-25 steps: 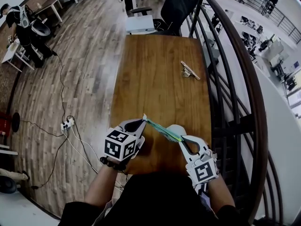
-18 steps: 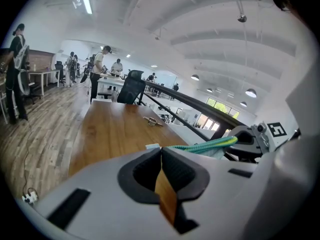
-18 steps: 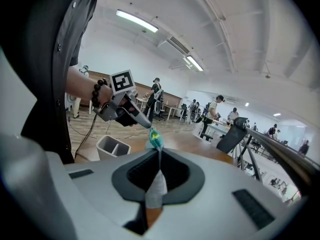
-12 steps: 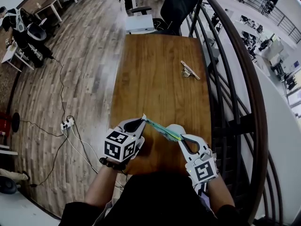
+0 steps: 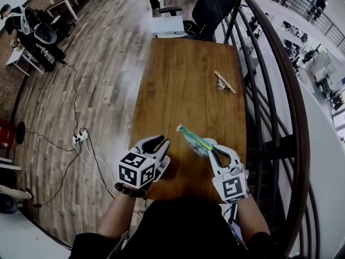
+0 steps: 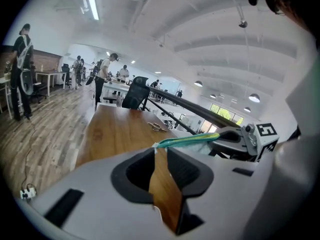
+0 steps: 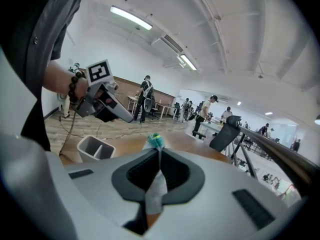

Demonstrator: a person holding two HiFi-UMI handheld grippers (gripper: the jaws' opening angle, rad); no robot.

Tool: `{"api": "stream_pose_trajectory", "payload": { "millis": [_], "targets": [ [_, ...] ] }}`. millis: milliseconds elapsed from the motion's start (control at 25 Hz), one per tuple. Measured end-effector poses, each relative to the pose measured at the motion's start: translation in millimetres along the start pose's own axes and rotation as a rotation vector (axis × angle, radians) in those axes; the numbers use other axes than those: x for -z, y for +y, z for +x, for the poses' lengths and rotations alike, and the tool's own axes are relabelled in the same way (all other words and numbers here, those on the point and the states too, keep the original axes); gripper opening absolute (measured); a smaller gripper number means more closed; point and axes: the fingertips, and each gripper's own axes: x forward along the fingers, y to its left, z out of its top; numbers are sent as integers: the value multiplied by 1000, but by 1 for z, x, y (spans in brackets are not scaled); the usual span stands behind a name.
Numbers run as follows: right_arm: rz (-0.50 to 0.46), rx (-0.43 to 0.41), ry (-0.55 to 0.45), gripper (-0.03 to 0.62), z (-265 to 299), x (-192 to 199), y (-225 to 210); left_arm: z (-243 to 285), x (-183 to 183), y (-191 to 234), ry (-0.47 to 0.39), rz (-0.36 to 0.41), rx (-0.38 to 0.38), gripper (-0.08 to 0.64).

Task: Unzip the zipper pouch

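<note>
Pouch: the zipper pouch (image 5: 194, 140), teal along its zip edge, hangs above the near end of the surface (image 5: 183, 80). We cannot see inside it or tell how far the zip is undone.
Right claw: the right claw (image 5: 214, 146) is clamped on the pouch's near end, with pale fabric pinched between its pads.
Left claw: the left claw (image 5: 163, 149) is opening with nothing between its jaws. The pouch's free end sits just beyond its tips.
Bin: we see a white 2-compartment bin (image 7: 95, 148) only in the right gripper view. Its insides are hidden.
Around: a small metal clip (image 5: 225, 82) lies well apart on the surface's far right. A black railing (image 5: 269, 90) runs along the right, and a chair (image 5: 213, 7) stands at the far end.
</note>
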Motion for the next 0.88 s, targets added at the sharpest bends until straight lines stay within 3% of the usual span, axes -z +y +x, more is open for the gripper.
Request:
{"api": "stream_pose_trajectory", "payload": {
  "millis": [160, 360, 640, 800, 880],
  "targets": [
    [12, 59, 6, 3, 21, -3, -10, -17, 9, 2, -8, -35, -24, 83],
    [123, 50, -23, 5, 41, -11, -20, -38, 16, 16, -26, -83, -76, 83],
    [146, 49, -24, 19, 71, -14, -15, -63, 28, 33, -53, -113, -123, 83],
    [175, 54, -45, 117, 75, -18, -16, -68, 34, 37, -50, -126, -135, 83],
    [179, 61, -57, 117, 73, -21, -19, -69, 34, 38, -52, -129, -137, 83]
  ]
}}
